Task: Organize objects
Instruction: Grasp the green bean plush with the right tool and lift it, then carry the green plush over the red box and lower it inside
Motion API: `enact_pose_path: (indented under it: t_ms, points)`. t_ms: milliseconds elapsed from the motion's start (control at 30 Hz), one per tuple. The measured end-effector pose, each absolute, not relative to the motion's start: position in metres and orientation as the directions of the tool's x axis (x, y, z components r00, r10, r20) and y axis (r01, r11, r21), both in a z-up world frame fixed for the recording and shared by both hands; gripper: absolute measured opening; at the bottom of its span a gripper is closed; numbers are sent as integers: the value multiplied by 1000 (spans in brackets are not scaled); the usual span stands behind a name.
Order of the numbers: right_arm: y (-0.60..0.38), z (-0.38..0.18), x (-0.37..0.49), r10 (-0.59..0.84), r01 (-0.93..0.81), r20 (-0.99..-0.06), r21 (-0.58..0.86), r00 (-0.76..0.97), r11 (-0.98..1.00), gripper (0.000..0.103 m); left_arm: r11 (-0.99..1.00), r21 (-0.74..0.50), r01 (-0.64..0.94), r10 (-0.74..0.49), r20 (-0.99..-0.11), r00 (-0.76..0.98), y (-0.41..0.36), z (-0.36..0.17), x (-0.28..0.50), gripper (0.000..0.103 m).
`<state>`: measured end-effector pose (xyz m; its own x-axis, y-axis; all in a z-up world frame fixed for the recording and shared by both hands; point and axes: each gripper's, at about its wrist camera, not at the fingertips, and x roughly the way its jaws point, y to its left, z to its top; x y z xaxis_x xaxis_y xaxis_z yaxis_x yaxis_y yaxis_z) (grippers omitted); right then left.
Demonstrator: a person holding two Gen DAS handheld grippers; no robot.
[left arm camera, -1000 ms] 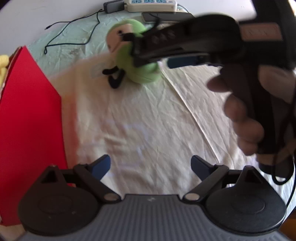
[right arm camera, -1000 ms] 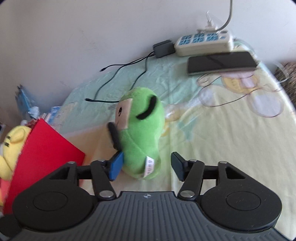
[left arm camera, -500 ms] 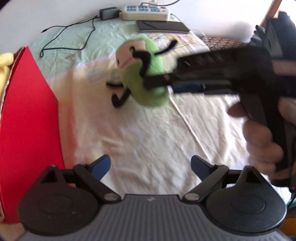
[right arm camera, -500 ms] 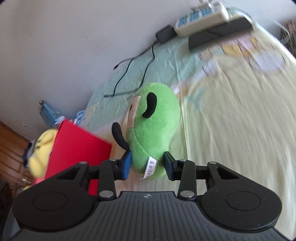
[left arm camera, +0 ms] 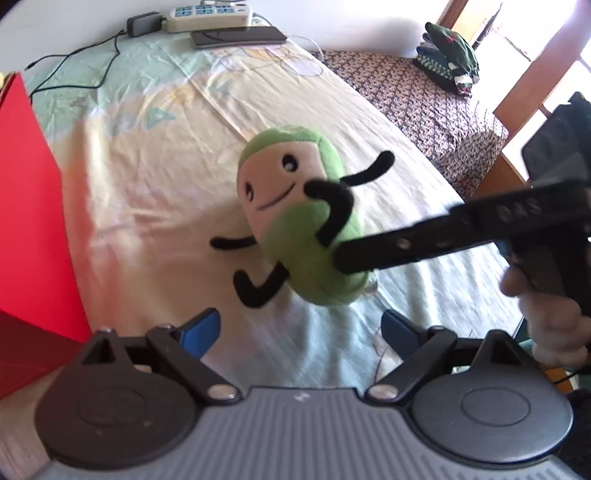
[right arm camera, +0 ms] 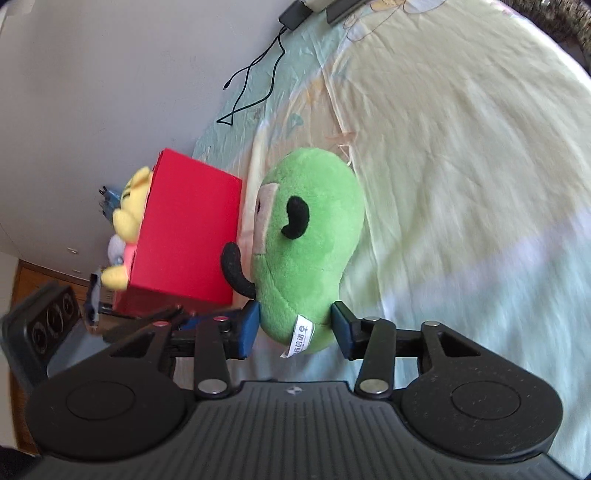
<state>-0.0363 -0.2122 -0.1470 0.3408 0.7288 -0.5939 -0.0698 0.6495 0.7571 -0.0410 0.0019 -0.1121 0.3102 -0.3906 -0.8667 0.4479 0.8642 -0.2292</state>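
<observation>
A green bean-shaped plush toy (right arm camera: 310, 243) with a cream face and black limbs hangs above the bed sheet. My right gripper (right arm camera: 295, 326) has its blue pads pressed on the toy's lower end, and its jaws are opening slightly with the toy still between them. In the left wrist view the plush toy (left arm camera: 299, 229) faces the camera, with a black finger (left arm camera: 406, 243) of the right gripper against its side. My left gripper (left arm camera: 299, 325) stands open just below the toy with nothing between its fingers. A red box (right arm camera: 188, 229) stands to the toy's left.
The red box (left arm camera: 29, 221) fills the left edge. A yellow plush (right arm camera: 127, 214) lies behind it. A power strip (left arm camera: 207, 13), a phone (left arm camera: 240, 37) and a black cable (left arm camera: 74, 70) lie at the far end. A patterned blanket (left arm camera: 417, 99) with folded clothes (left arm camera: 450, 55) lies to the right.
The right gripper shut on the green plush toy, lifted it off the sheet and carried it nearer to the left gripper and the red box, rolling as it went. The left gripper stayed open.
</observation>
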Motion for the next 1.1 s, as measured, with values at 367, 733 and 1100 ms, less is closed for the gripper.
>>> enact_pose_path:
  t_ms: [367,733,1100]
  points:
    - [-220,-144,-18,681,-11,-554,772,479,636,60,883,-252,396,-406,-834,373,-14,-114,-1,94]
    - [-215,-148,-27,705,26,-540,802,460,596,45,865,-281,416,-446,-812,378,-18,-104,-14,80]
    - [-176,-68,-55,759,-193,-389,813,522,550,45,861,-268,432,-492,-656,572,44,-15,-63,80]
